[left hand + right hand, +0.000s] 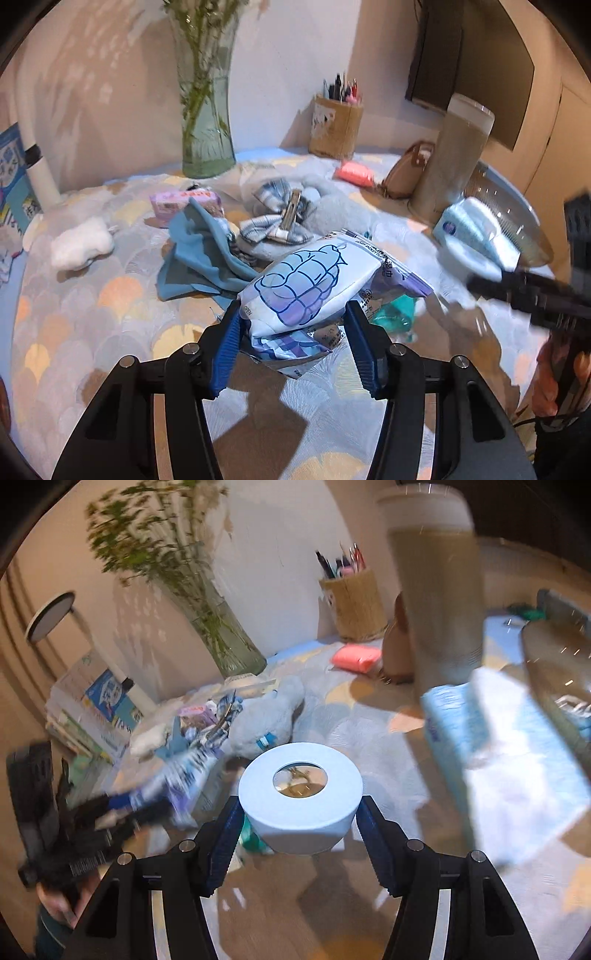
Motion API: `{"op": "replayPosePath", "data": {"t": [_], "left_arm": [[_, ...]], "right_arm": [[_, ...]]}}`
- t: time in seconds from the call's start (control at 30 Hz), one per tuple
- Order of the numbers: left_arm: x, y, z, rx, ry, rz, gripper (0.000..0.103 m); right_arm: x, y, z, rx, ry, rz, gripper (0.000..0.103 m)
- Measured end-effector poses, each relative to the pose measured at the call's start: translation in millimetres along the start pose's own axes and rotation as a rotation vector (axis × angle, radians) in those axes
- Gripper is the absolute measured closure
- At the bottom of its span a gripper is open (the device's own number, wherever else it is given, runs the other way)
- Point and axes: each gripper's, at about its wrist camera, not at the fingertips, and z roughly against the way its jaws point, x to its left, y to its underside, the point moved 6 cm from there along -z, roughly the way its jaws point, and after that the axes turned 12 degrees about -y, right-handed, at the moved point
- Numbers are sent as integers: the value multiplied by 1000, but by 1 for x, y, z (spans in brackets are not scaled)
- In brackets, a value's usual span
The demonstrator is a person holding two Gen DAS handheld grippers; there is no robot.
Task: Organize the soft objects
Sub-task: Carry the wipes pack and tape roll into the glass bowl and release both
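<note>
Both hand-held grippers are loaded, the left hand-held gripper (293, 328) pinching a slippery wipes pack (310, 291), the right hand-held gripper (298, 823) squeezing a paper roll (300, 797), and either could slip out.

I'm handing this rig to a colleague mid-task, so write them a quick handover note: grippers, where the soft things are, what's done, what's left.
Left gripper: shut on the wet-wipes pack, lifted above the table.
Right gripper: shut on the toilet paper roll, held upright.
On the tablecloth: blue cloth, plaid fabric, grey plush, white fluffy piece, pink pack, tissue pack.
Done: nothing visibly sorted.
Left: place both held items, then gather the rest.
</note>
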Motion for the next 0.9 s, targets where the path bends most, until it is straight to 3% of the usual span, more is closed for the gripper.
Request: {"op": "replayPosePath", "data": {"t": [0.07,0.2,0.3,0.37,0.47,0.5,0.53,0.57,0.77,0.9], "left_arm": [[2,2,3,4,-1,22,51],[1,8,7,5,16,52,51],[-6,9,14,-6,28,43,51],[-10,6,20,-18,33,33,51],[-18,2,29,-40,35,13,51],[-21,0,32,-47,34,4,51],[-23,-2,34,-51,33,-3,51],[-27,-4,37,-58,31,-12,51],[-56,-25,56,-109,49,-50,51],[-90,-52,70,-168,75,-103,51]], "right_arm": [[0,13,6,48,34,55,41],[-10,48,9,121,180,177,40],[-14,64,2,162,183,180,37],[-13,65,1,149,179,183,28],[-14,63,-2,120,166,151,28],[-17,62,-2,107,160,129,28],[-17,61,-1,92,159,119,38],[-17,60,0,84,151,109,39],[-1,48,25,15,29,78,42],[5,23,68,-97,36,89,42]]}}
